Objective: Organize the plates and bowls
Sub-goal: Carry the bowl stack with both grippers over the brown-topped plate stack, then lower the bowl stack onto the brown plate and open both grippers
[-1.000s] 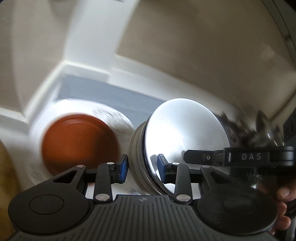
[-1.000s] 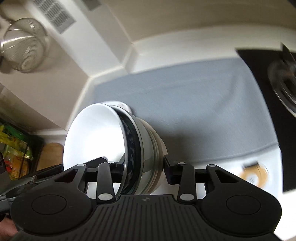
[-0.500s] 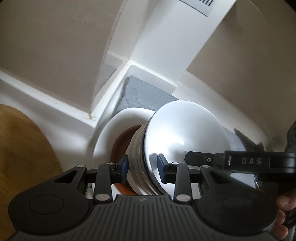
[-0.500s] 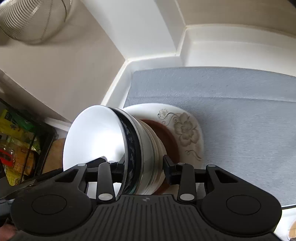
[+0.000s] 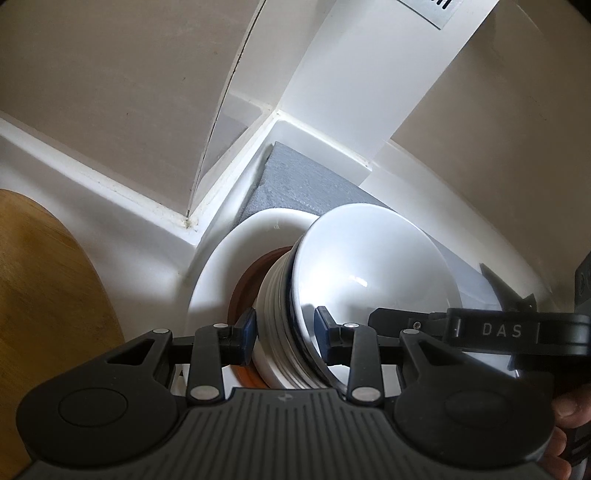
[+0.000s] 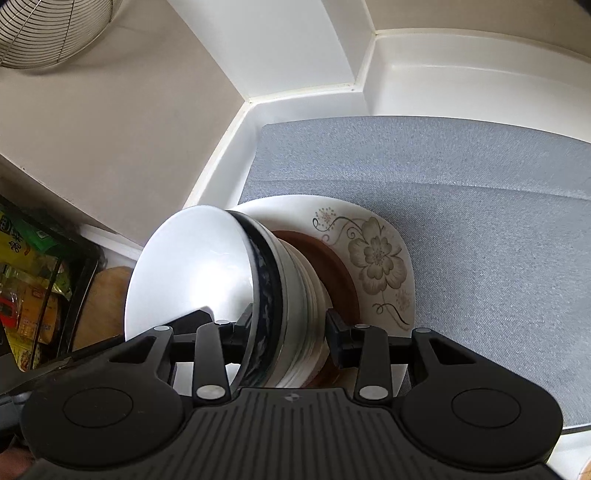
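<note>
A stack of nested white bowls (image 5: 369, 273), the top one dark-patterned outside (image 6: 264, 273), is gripped from opposite sides by both grippers. My left gripper (image 5: 284, 330) is shut on the stack's rim. My right gripper (image 6: 288, 326) is shut on the same stack from the other side. The stack rests on or just above a brown plate (image 6: 340, 273), which lies on a white flower-patterned plate (image 6: 380, 254). The plates sit on a grey mat (image 6: 480, 206) in the counter's corner. The brown plate (image 5: 247, 280) and white plate (image 5: 221, 266) also show in the left wrist view.
White walls and a ledge (image 6: 303, 88) close the corner behind the plates. A wooden board (image 5: 44, 295) lies to the left. A wire basket (image 6: 48, 29) hangs above left. Packaged goods (image 6: 29, 288) stand at the far left. The mat stretches to the right.
Both grippers have carried the bowl stack left and down into the corner, over the brown plate on the flowered plate. Both grips are unchanged.
</note>
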`<state>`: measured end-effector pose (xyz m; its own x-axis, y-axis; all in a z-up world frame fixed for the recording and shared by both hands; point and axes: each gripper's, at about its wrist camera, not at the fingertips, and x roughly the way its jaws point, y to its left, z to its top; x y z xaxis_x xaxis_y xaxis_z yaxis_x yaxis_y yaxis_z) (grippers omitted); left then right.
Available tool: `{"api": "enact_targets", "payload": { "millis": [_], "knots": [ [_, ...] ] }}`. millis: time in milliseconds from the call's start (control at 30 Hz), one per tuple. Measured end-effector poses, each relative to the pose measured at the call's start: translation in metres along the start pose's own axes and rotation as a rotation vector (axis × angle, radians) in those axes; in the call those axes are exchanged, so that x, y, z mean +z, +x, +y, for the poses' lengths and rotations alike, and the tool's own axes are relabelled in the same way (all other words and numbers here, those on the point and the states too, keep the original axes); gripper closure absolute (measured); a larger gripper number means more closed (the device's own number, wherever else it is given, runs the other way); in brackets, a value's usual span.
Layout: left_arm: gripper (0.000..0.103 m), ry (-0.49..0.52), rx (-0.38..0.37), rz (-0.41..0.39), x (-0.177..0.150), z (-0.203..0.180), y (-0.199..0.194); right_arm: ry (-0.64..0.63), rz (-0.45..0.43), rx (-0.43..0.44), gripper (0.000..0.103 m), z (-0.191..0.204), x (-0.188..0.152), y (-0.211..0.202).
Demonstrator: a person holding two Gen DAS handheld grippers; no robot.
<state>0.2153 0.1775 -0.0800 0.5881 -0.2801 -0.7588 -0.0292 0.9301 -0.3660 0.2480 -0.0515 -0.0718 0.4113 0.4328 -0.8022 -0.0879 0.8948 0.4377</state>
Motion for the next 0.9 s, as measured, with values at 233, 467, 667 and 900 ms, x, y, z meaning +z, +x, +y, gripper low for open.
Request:
{"api": "enact_targets", "payload": {
  "millis": [233, 467, 667, 900],
  "knots": [
    [0.066, -0.003, 0.025, -0.025, -0.008, -0.005, -0.016, -0.001, 0.009, 0.004, 0.059, 0.0, 0.0, -0.001],
    [0.063, -0.011, 0.026, -0.072, -0.018, -0.014, -0.035, -0.015, -0.007, 0.005, 0.059, -0.002, -0.005, -0.009],
    [0.058, -0.018, 0.032, -0.116, -0.032, -0.022, -0.049, -0.042, -0.036, -0.003, 0.056, -0.004, -0.011, -0.021],
    [0.049, 0.028, 0.063, -0.197, -0.05, -0.03, -0.069, -0.084, -0.134, -0.026, 0.051, -0.007, -0.018, -0.048]
  ]
}}
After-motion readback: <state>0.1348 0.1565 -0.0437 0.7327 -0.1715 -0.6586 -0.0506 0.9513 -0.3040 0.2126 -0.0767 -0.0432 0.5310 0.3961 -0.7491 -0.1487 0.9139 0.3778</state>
